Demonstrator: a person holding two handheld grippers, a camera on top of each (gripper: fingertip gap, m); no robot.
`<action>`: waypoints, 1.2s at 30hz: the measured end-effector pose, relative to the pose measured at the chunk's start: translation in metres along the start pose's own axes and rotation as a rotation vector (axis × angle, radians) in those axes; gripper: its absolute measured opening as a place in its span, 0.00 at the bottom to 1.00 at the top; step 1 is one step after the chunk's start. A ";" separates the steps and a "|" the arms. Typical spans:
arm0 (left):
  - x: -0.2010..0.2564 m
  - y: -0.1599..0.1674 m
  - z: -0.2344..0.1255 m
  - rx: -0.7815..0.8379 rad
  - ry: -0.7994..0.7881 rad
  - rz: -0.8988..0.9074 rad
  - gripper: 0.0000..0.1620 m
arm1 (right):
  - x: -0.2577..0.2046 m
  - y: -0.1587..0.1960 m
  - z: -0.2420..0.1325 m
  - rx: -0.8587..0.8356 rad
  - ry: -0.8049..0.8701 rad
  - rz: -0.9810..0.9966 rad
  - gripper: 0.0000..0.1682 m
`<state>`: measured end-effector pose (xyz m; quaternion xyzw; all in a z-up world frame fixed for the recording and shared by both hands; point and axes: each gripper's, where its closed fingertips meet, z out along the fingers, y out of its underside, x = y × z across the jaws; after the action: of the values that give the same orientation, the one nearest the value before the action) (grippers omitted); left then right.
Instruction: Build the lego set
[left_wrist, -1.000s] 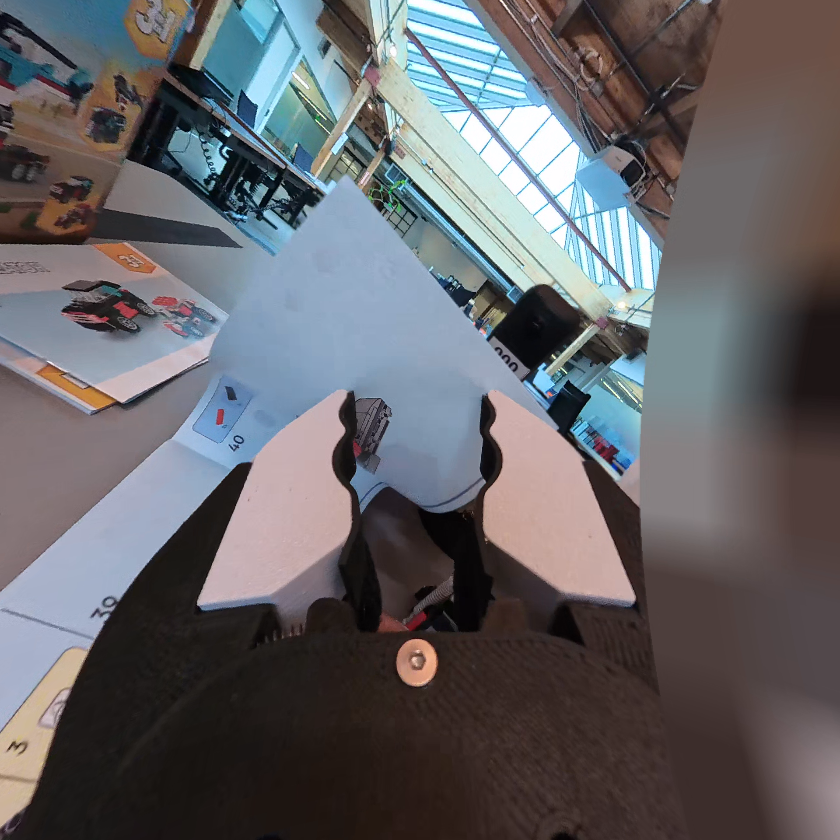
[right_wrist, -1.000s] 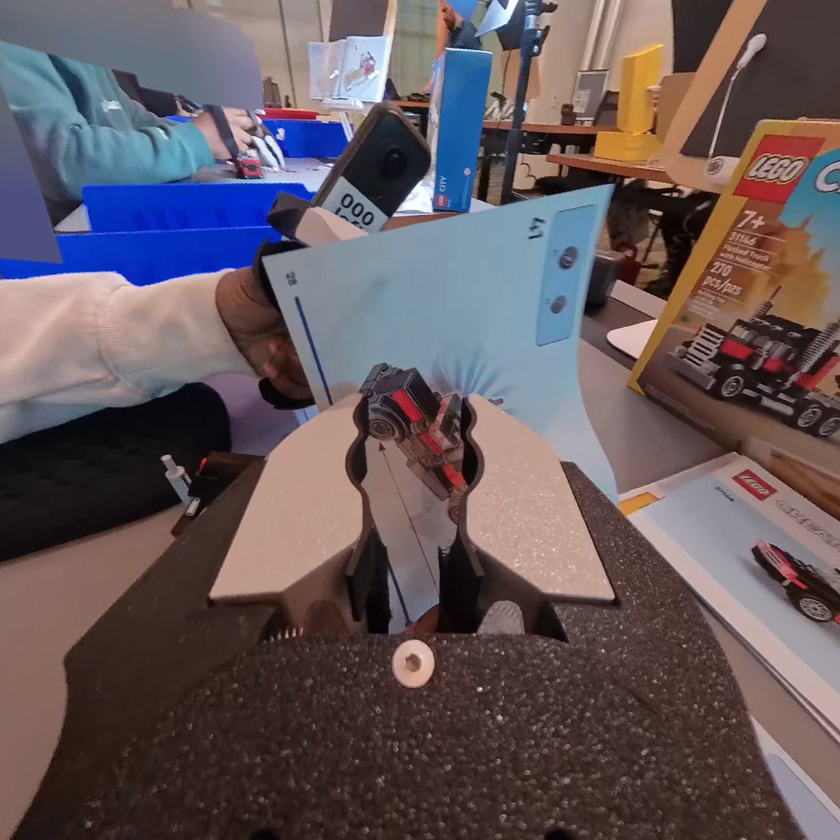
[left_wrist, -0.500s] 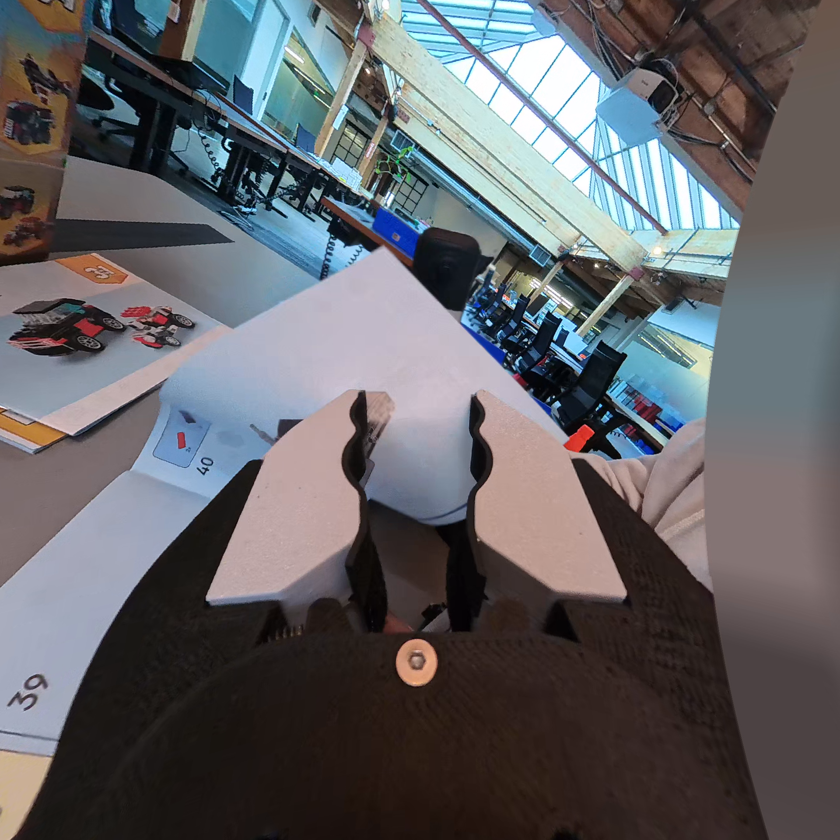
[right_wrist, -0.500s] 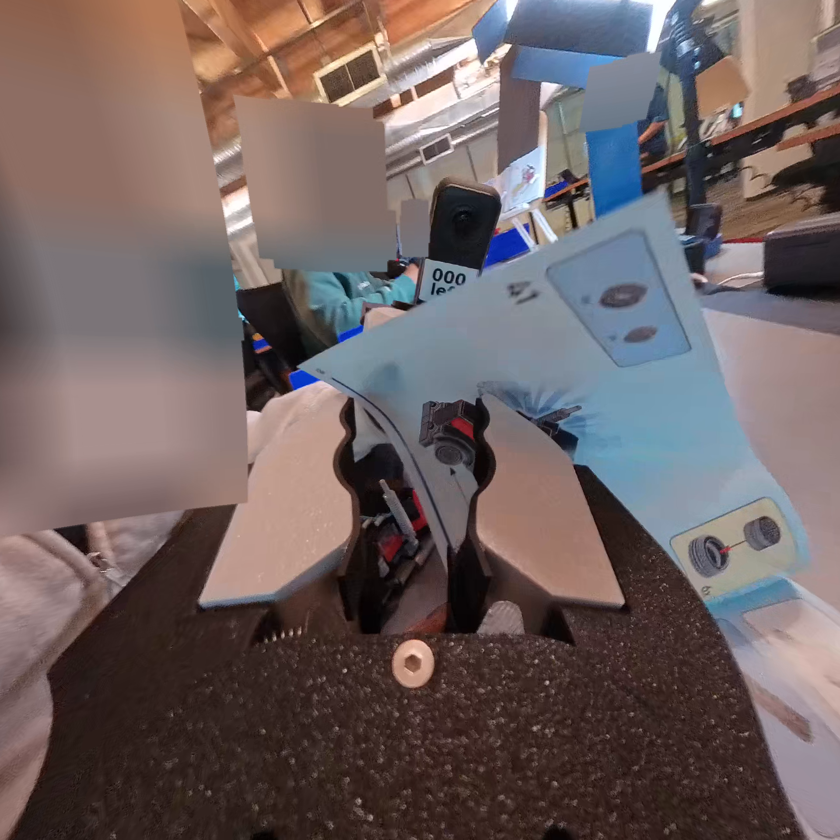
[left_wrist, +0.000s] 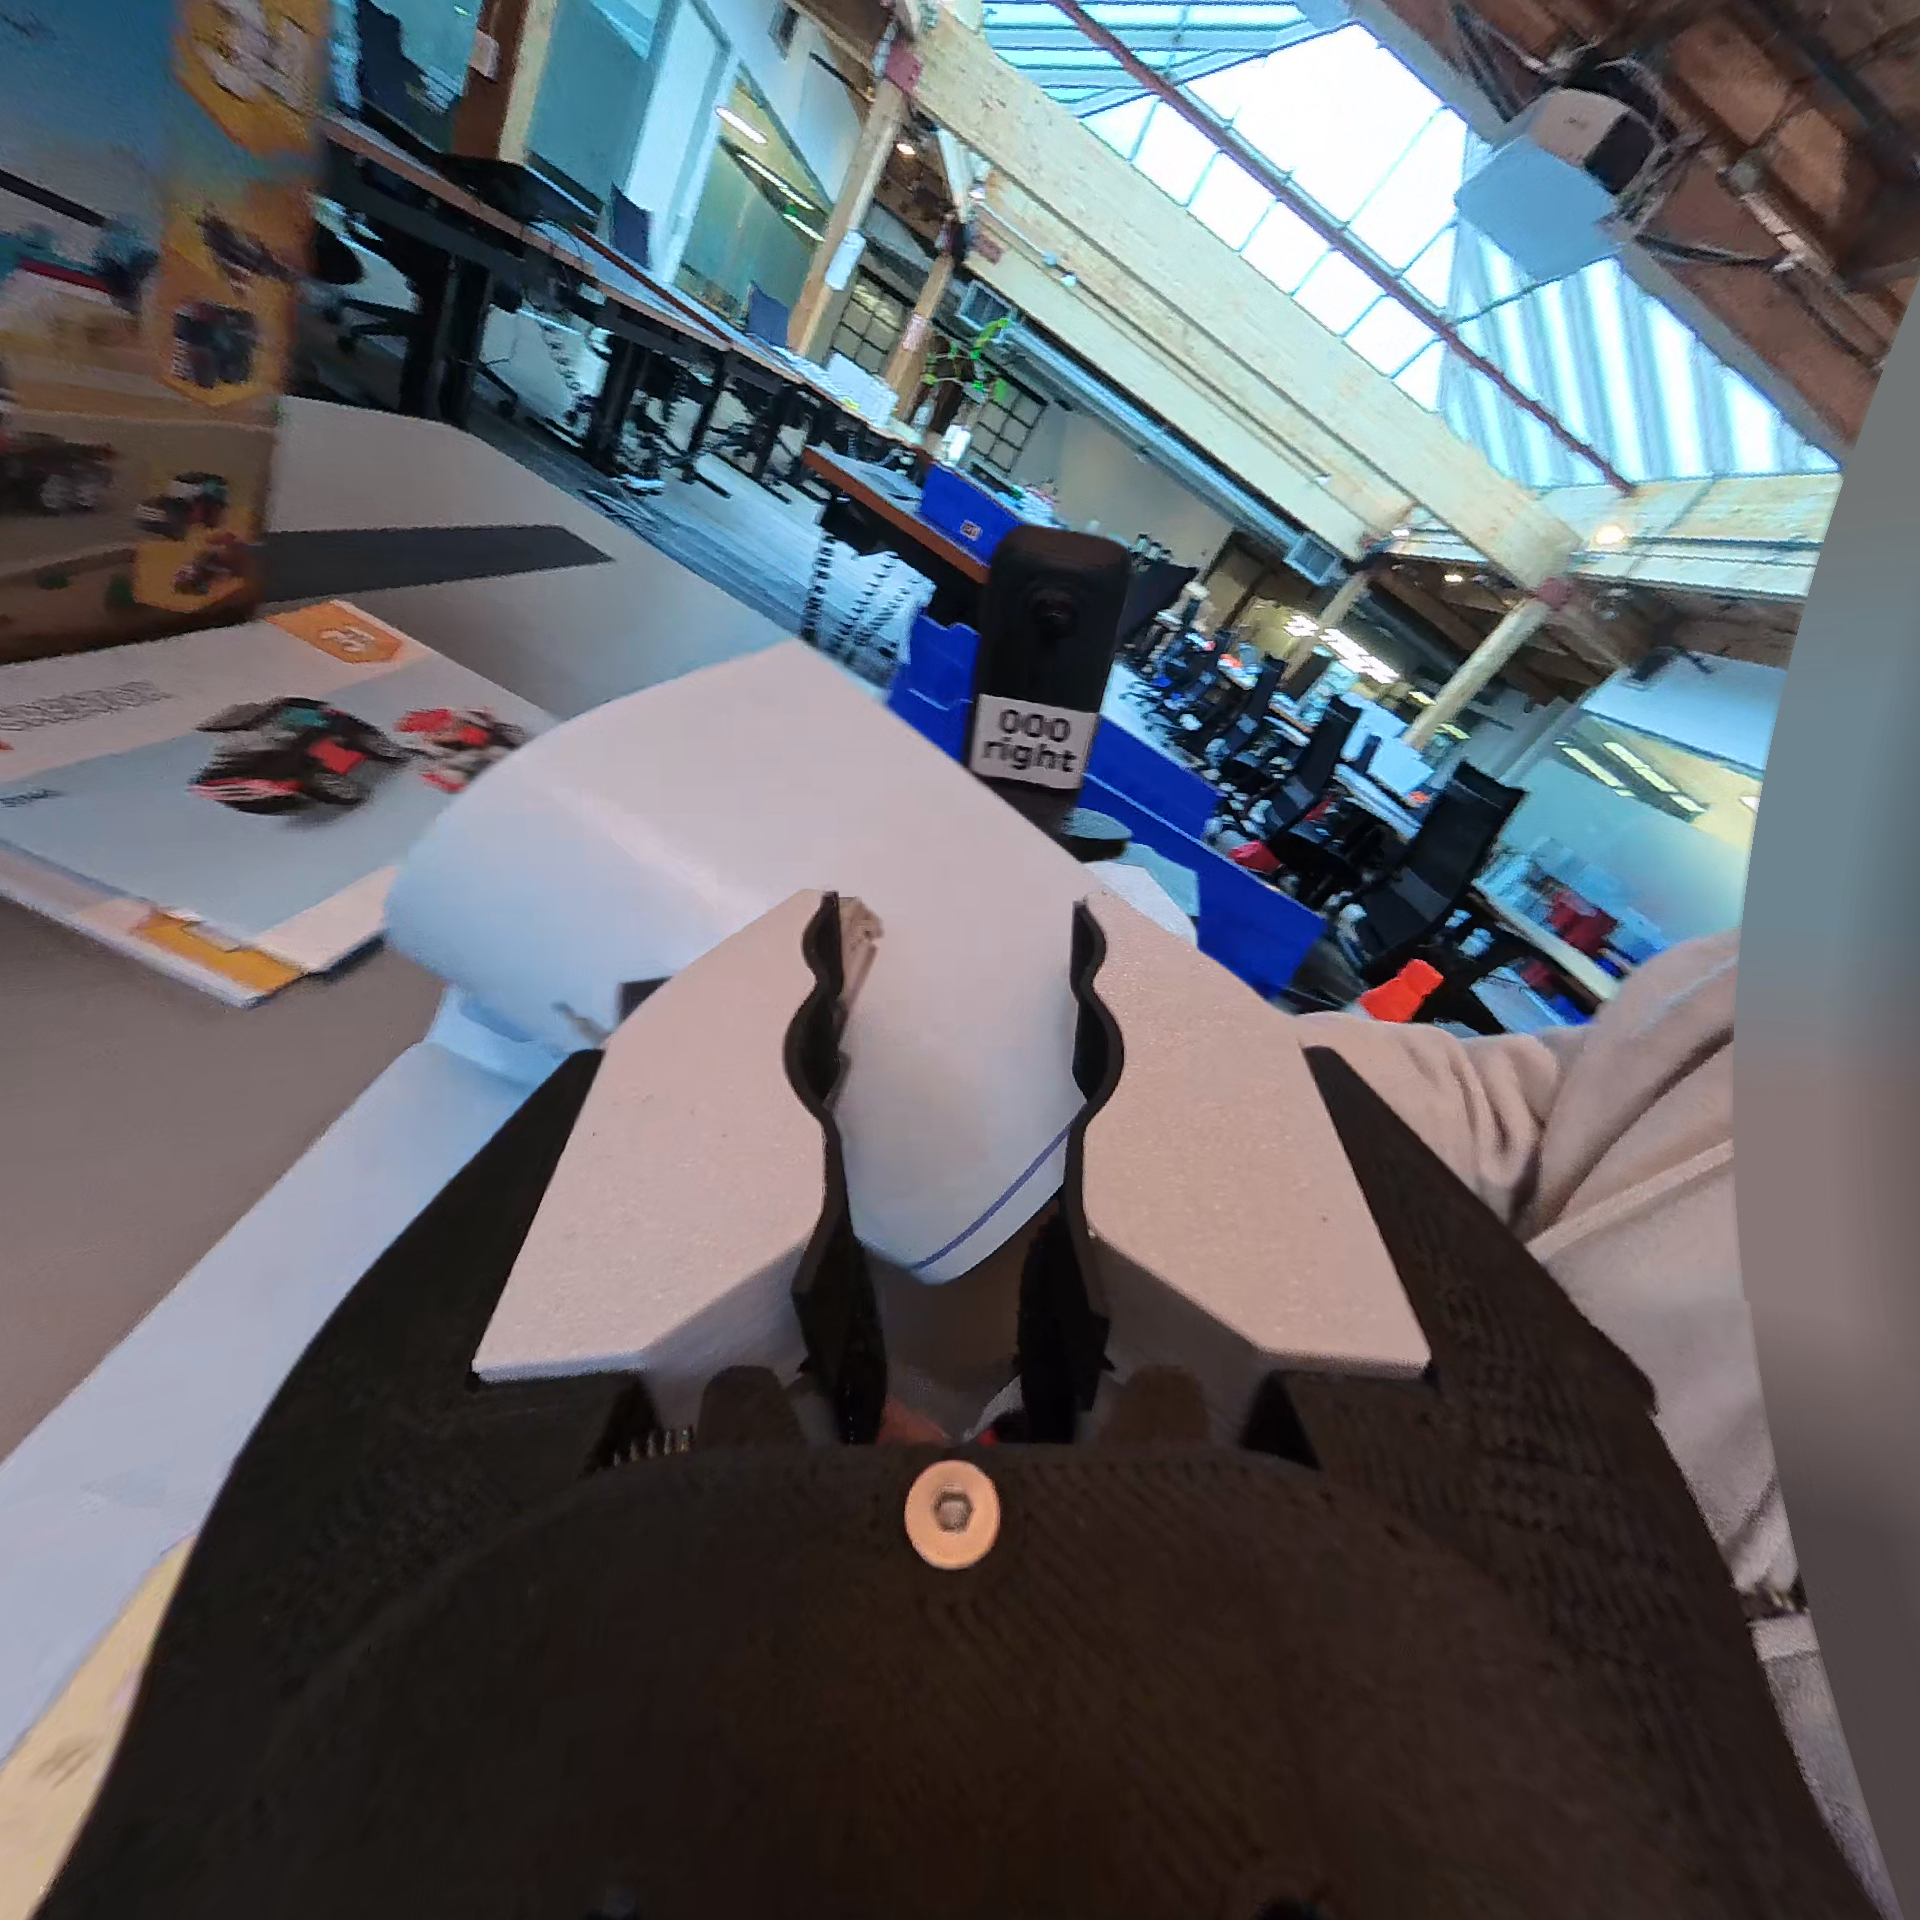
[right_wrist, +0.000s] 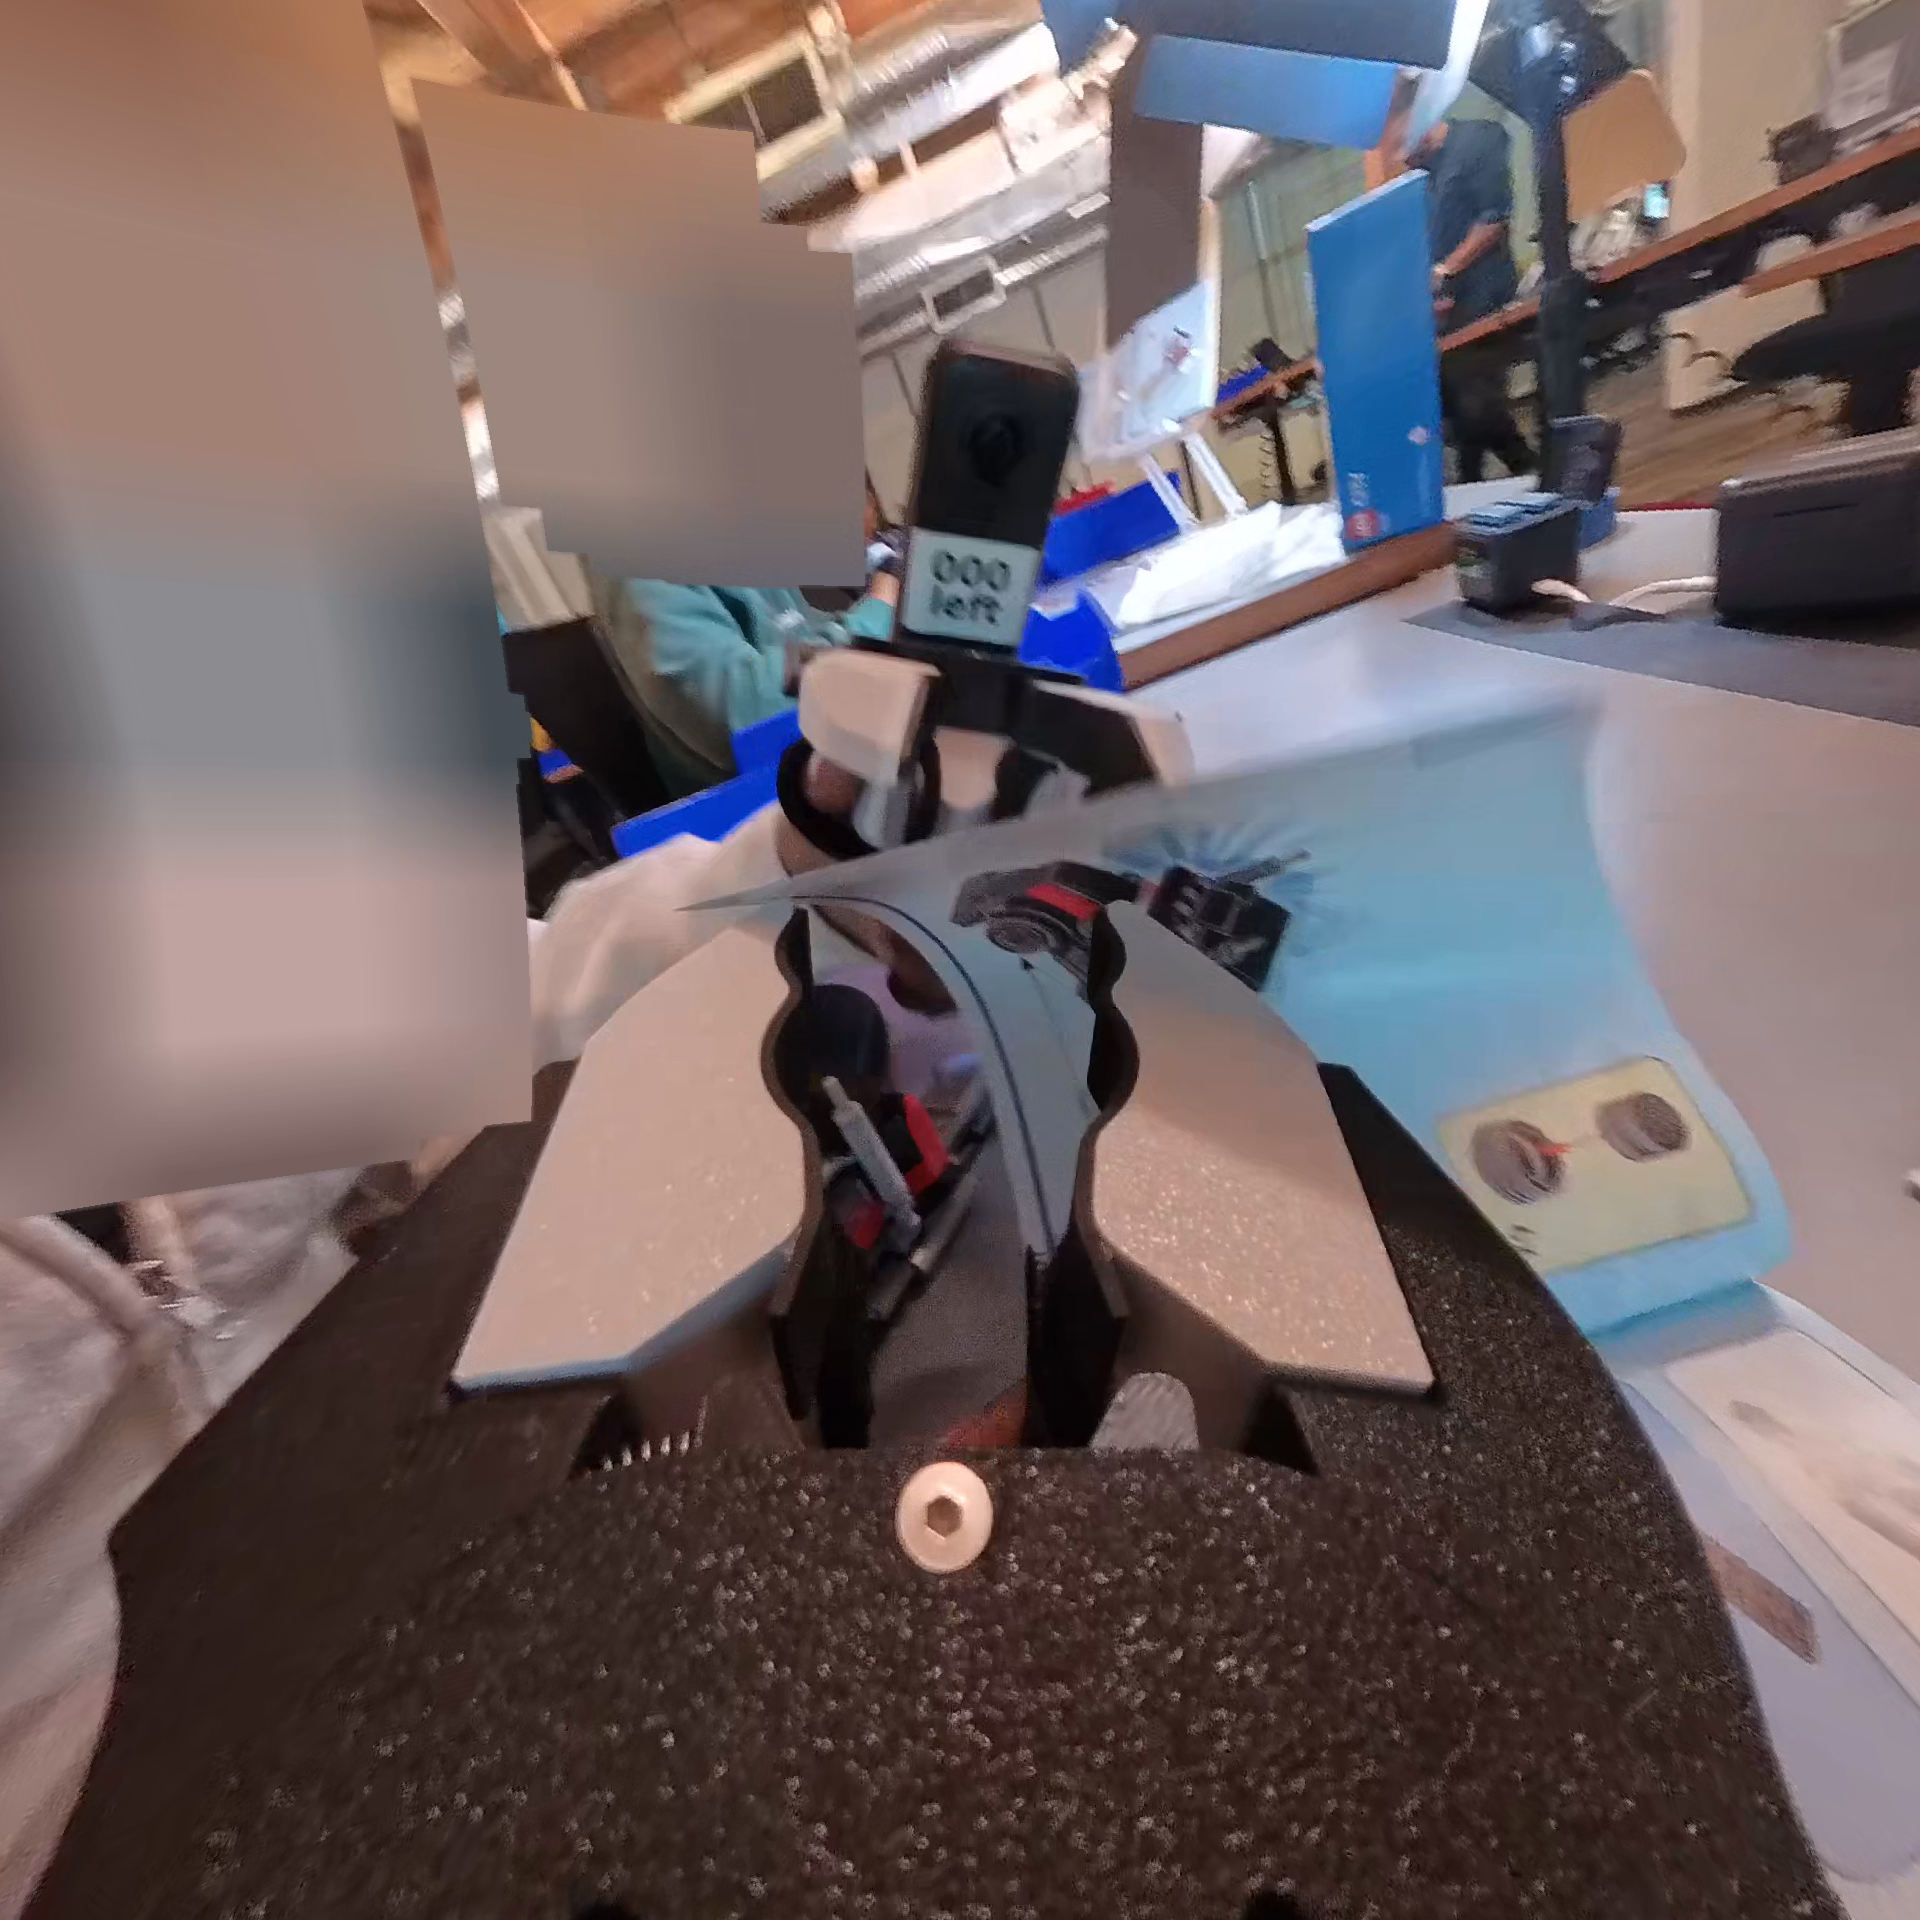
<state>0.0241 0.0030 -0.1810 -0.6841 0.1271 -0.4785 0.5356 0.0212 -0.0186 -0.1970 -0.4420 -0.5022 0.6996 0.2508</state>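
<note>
- Lego instruction page (left_wrist: 727, 831) — it curls up off the grey table (left_wrist: 156, 1122), arching between your two grippers, its printed side facing the right wrist camera (right_wrist: 1455, 935).
- Your left gripper (left_wrist: 951, 1049) has its jaws apart, the page bowing through the gap; no grip is visible.
- Your right gripper (right_wrist: 945, 1049) is also spread — the sheet's edge runs beside its right finger (right_wrist: 1226, 1174).
- A closed booklet (left_wrist: 239, 790) lies at ten o'clock in the left view, the set's box (left_wrist: 135, 312) behind it.

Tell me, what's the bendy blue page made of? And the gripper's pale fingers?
The page looks like thin glossy paper: it curls and carries printed pictures. The right gripper's fingers look like hard plastic with a grainy, sparkly matte finish, probably 3D-printed.
</note>
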 end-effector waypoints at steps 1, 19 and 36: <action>-0.006 -0.005 -0.009 0.007 -0.041 0.014 0.26 | 0.005 0.005 0.002 -0.038 0.042 -0.022 0.31; -0.075 -0.038 -0.114 0.134 -0.580 0.093 0.22 | 0.018 0.029 -0.004 -0.279 0.195 -0.114 0.24; -0.082 -0.031 -0.114 0.110 -0.591 0.083 0.21 | 0.076 0.068 -0.047 -0.615 0.532 -0.275 0.05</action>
<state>-0.1184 0.0019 -0.2004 -0.7578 -0.0326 -0.2423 0.6049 0.0320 0.0389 -0.2927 -0.5903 -0.6593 0.3390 0.3193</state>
